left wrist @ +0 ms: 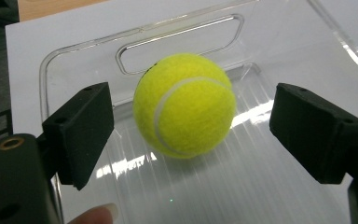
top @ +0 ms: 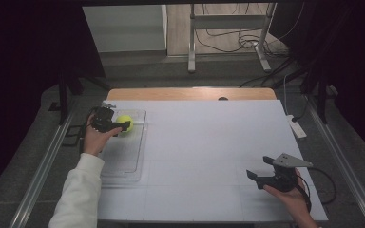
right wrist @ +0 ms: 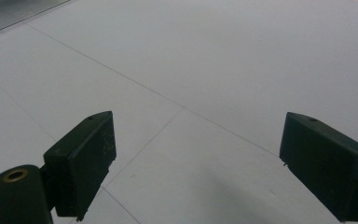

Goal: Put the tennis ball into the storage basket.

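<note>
High view puts your left gripper (top: 121, 126) at the left of the frame, reaching over the far end of a clear plastic tray (top: 123, 161) that lies on the white counter (top: 209, 142). A yellow tennis ball (top: 125, 123) sits inside that tray, near its far end wall, right at the tips of the gripper.

In the left gripper view the tennis ball (left wrist: 185, 105) fills the middle of the frame, with the tray (left wrist: 74, 51) and its cut-out handle slot behind it. Your left gripper (left wrist: 209, 135) is released: both black jaws stand wide, with a clear gap between each one and the ball. A fingertip shows at the bottom edge.

Your right gripper (top: 260, 171) is at the lower right of the high view, well apart from the tray, held in your hand above the bare counter. In the right gripper view it (right wrist: 205, 168) is spread wide, with plain white counter (right wrist: 214, 70) between the jaws.
</note>
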Demonstrator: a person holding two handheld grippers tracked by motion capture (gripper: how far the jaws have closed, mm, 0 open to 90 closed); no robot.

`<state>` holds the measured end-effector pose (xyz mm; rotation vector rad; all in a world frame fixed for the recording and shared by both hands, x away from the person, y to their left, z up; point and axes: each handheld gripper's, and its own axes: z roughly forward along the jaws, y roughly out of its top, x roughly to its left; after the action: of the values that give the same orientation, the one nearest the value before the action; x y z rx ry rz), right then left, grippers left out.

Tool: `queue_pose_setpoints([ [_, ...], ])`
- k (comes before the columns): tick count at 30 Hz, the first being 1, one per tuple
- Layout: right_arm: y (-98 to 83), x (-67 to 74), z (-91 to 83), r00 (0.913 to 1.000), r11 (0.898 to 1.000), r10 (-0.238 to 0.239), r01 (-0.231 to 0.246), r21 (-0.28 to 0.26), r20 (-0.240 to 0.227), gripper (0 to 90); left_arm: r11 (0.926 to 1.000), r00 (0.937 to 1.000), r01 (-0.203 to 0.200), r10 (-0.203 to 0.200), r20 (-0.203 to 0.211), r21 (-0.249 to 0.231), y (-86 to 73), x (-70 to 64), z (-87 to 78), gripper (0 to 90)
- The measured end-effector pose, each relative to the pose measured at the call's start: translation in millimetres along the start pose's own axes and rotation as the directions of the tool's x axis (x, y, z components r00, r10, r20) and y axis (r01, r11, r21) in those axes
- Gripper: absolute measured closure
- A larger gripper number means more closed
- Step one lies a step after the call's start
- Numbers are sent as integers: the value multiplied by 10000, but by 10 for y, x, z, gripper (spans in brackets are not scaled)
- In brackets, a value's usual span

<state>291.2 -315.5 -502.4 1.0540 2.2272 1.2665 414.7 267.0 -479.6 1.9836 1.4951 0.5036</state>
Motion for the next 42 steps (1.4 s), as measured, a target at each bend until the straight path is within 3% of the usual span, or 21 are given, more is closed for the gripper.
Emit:
queue_pose_setpoints([
  [9, 3, 5, 7, 10000, 10000, -11, 11, 12, 3, 111, 9978, 9972, 129, -80, 737, -655, -71, -26, -193, 155],
  [15, 6, 2, 14, 10000, 10000, -25, 25, 14, 4, 111, 9945, 9933, -48, 168, 1147, -1046, -102, -105, -334, 157],
  [19, 8, 2, 15, 10000, 10000, -33, 33, 0, -11, 111, 9921, 9919, -280, 427, 1195, -1222, -123, -170, -414, 158],
  [29, 9, 2, 20, 10000, 10000, -39, 39, 15, -19, 111, 9841, 9802, -550, 854, 1786, -1688, -233, -315, -537, 159],
  [34, 8, -3, 25, 10000, 10000, -24, 24, 21, -37, 111, 9791, 9706, -686, 1099, 2144, -1914, -310, -423, -615, 156],
  [38, 10, 1, 12, 10000, 10000, -15, 15, -14, -42, 111, 9726, 9661, -937, 1404, 2165, -2128, -391, -534, -702, 151],
  [42, 11, 2, 12, 10000, 10000, -16, 16, -33, -59, 111, 9680, 9631, -870, 1421, 2286, -2354, -452, -598, -745, 152],
])
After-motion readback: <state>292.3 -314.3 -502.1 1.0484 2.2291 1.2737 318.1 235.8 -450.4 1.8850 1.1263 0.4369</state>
